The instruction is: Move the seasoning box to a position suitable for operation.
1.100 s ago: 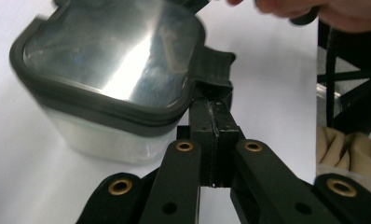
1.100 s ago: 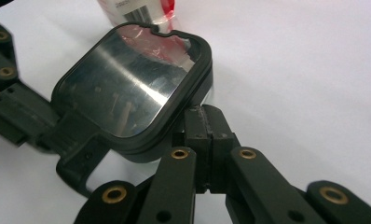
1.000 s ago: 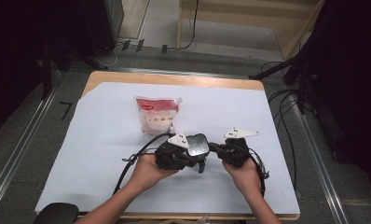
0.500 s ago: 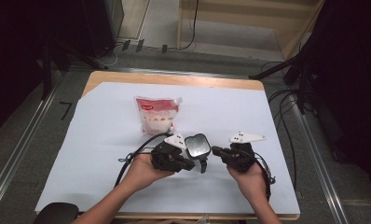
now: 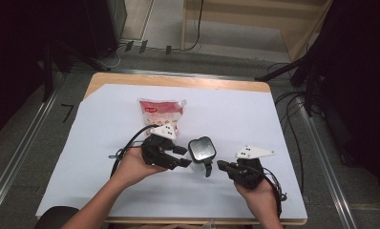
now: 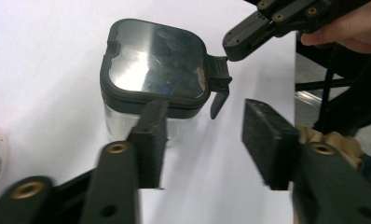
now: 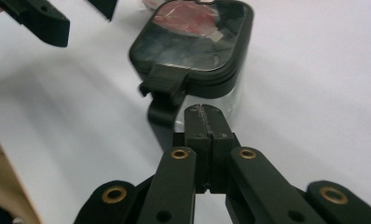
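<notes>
Jar (image 5: pixel 202 151) is standing near the table's front edge, between both grippers. Left gripper (image 5: pixel 182 156), just beside it, is sitting spread with nothing between its jaws, which have just been opening. Right gripper (image 5: pixel 221 165), pressed together, is pointing at the lid latch (image 5: pixel 207 169), nearer.

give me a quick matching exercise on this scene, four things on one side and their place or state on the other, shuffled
Things:
1. left gripper
2. right gripper
3. jar
4. pouch

States or places:
A. lies flat on the white sheet, beyond the left hand
B. jaws pressed together, empty
C. stands between the two grippers, dark lid on
D. jaws apart, nothing between them

Pairs: 1-D, 2-B, 3-C, 4-A
</notes>
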A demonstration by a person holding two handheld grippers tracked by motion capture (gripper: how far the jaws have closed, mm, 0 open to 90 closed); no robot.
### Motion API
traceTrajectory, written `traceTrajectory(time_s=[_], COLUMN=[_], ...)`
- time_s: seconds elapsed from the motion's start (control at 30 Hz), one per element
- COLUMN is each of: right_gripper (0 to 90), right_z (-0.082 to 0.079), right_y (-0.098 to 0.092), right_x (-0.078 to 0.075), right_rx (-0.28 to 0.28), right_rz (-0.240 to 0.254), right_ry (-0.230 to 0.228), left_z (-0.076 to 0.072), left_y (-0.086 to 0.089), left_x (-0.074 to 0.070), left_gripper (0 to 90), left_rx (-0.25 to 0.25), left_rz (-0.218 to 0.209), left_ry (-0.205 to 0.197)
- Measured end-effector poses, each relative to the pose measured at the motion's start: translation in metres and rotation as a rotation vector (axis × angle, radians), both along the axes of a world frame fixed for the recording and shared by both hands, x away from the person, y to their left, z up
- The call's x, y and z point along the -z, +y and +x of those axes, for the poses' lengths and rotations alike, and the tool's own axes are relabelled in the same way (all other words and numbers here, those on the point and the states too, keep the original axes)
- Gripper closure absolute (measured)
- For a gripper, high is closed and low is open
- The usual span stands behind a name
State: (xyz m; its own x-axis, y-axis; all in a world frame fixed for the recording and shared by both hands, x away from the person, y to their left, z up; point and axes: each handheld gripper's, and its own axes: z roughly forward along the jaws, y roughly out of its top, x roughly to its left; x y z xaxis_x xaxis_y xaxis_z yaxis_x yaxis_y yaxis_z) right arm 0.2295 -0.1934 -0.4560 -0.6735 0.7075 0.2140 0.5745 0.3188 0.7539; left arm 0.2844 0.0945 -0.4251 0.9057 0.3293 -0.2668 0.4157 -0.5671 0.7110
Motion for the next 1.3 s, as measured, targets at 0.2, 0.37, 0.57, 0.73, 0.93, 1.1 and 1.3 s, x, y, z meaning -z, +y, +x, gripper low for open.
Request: traceTrajectory(time_s=[0.2, 0.37, 0.57, 0.73, 0.93, 1.1, 1.3], right_gripper=[90.0, 90.0, 90.0, 90.0, 90.0, 90.0, 90.0], right_z=[-0.011, -0.016, -0.015, -0.013, -0.005, -0.004, -0.002], right_y=[0.006, 0.015, 0.031, 0.042, 0.045, 0.043, 0.037], right_x=[0.001, 0.004, 0.011, 0.016, 0.021, 0.020, 0.020], right_rx=[-0.031, -0.065, -0.105, -0.133, -0.126, -0.125, -0.110], right_rz=[0.009, 0.011, 0.034, 0.016, 0.005, -0.003, -0.001], right_ry=[0.014, 0.010, 0.043, 0.041, 0.053, 0.053, 0.056], left_z=[0.003, 0.005, 0.006, 0.007, 0.007, 0.008, 0.007], left_y=[0.004, 0.007, 0.009, 0.012, 0.015, 0.017, 0.016], left_x=[0.002, 0.002, 0.003, 0.003, 0.002, 0.003, 0.003], left_gripper=[44.5, 41.0, 39.3, 39.2, 38.9, 38.0, 38.4], left_rx=[0.023, 0.027, 0.007, -0.003, -0.011, -0.013, -0.011], left_rz=[0.029, 0.043, 0.038, 0.030, 0.014, 0.020, 0.020], left_ry=[-0.002, -0.034, -0.022, -0.027, -0.044, -0.042, -0.045])
